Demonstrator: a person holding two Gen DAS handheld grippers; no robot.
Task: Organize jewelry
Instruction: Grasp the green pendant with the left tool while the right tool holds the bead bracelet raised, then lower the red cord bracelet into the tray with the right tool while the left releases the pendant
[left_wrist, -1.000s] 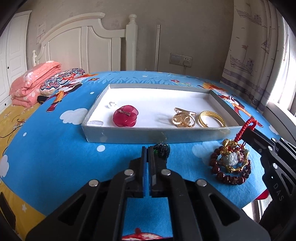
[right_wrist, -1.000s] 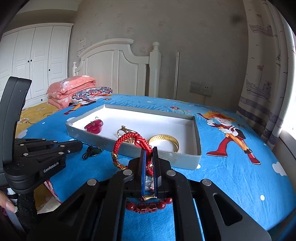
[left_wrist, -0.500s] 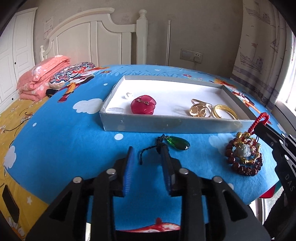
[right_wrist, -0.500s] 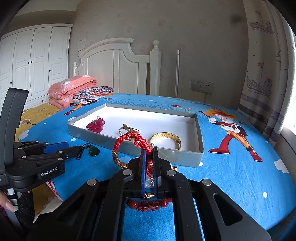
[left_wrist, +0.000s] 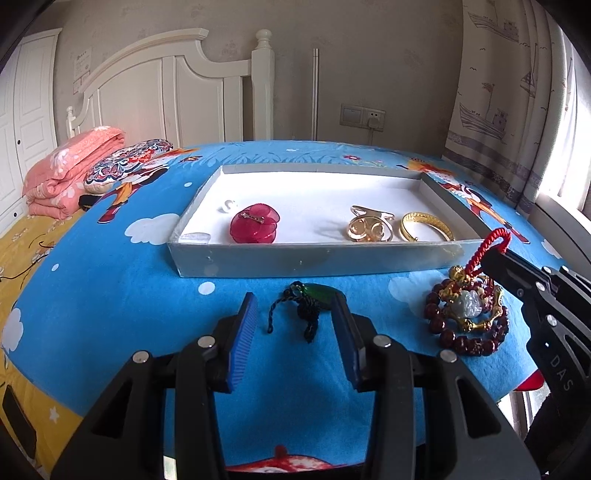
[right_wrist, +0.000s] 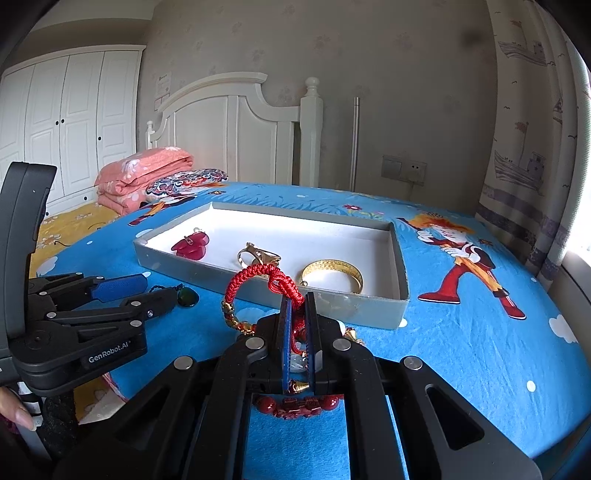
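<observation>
A blue cartoon-print cloth (left_wrist: 110, 295) is covering the round table and is taking up most of both views, with a white headboard (left_wrist: 177, 96) and a folded pink quilt (left_wrist: 70, 173) standing behind it. A shallow grey tray (left_wrist: 295, 258) with a white floor is sitting on the cloth, its near wall facing the grippers. Inside the tray, a red flower brooch (left_wrist: 255, 228) is lying toward the left, a gold ring-shaped ornament (left_wrist: 369, 229) is lying right of centre, and a gold bangle (left_wrist: 424, 231) is lying just beside it on the right.

The left gripper (left_wrist: 295, 325) is hovering low over the cloth in front of the tray with its blue-padded jaws standing apart and gripping nothing. A green pendant (left_wrist: 319, 291) on a dark cord (left_wrist: 306, 314) is lying on the cloth between those jaws, with the pads not touching it.

The right gripper (right_wrist: 297, 332) is staying clamped on the red cord (right_wrist: 266, 280) of a dark red bead bracelet (left_wrist: 465, 317), which is resting on the cloth just outside the tray's near right corner. The cord's loop is arching up above the closed fingertips, and the beads and gold charms are spreading on the cloth beneath them.
</observation>
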